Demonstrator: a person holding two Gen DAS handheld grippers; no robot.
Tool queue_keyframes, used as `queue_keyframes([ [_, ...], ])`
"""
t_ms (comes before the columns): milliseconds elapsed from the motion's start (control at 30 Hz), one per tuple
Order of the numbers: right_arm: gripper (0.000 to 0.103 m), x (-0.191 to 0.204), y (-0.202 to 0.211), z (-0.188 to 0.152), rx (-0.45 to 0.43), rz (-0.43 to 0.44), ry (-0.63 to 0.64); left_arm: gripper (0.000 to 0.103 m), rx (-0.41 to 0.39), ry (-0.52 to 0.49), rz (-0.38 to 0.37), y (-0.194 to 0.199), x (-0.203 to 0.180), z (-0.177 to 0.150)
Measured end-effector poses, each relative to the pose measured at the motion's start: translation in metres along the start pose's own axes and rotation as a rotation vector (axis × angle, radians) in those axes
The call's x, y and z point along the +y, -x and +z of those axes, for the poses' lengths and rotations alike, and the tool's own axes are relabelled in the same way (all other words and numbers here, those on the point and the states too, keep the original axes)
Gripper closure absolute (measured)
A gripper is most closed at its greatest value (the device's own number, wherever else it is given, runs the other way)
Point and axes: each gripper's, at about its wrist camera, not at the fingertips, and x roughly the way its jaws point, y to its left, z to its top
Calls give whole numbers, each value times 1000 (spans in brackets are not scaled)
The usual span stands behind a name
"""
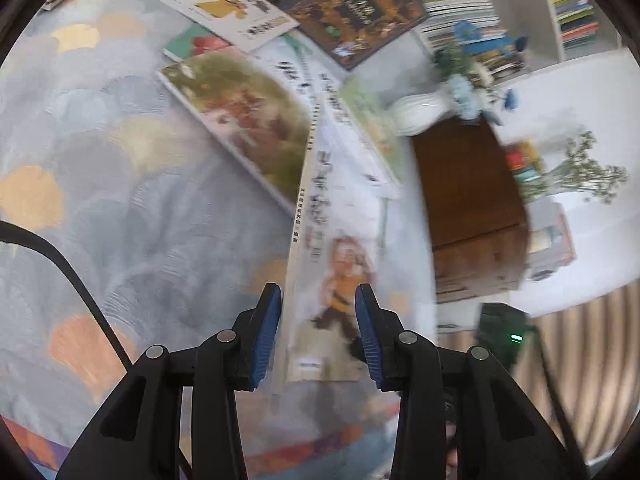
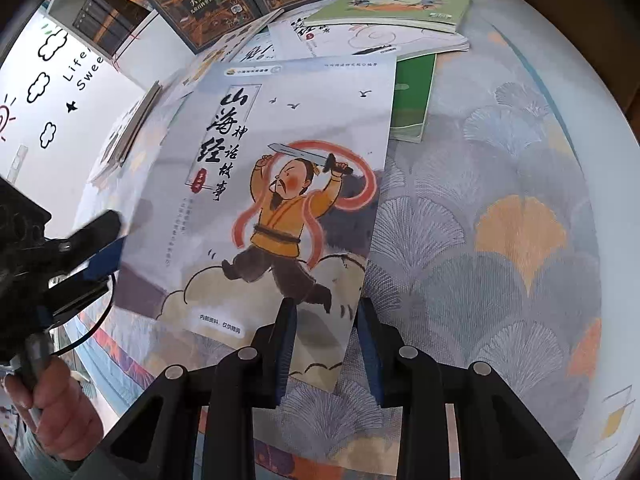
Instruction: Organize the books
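A thin picture book [image 2: 280,200] with a sword-swinging warrior in a yellow robe on its pale cover is lifted off the patterned rug [image 2: 500,240]. My left gripper [image 2: 112,240] clamps its left edge. In the left wrist view the same book [image 1: 336,272] runs slantwise between the blue pads [image 1: 268,320] of the left gripper [image 1: 318,292], spine toward the left one. My right gripper [image 2: 325,308] is closed around the book's lower right corner, which sits wedged between its fingers. More books lie scattered on the rug beyond.
Dark ornate books [image 2: 204,16], a pale green book [image 2: 392,4] and a green book [image 2: 412,96] lie behind. A white vase [image 1: 420,112] of blue flowers, a brown wooden cabinet [image 1: 468,192] and a filled bookshelf [image 1: 460,0] stand to the right. A person's hand [image 2: 48,400] holds the left gripper.
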Motion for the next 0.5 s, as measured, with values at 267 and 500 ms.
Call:
queue_keyframes([
  [267, 72, -13, 5, -6, -32, 70, -77, 71, 79, 72, -106, -14, 5, -6],
  [500, 72, -25, 7, -9, -16, 146, -169, 85, 66, 130, -32, -25, 7, -15],
])
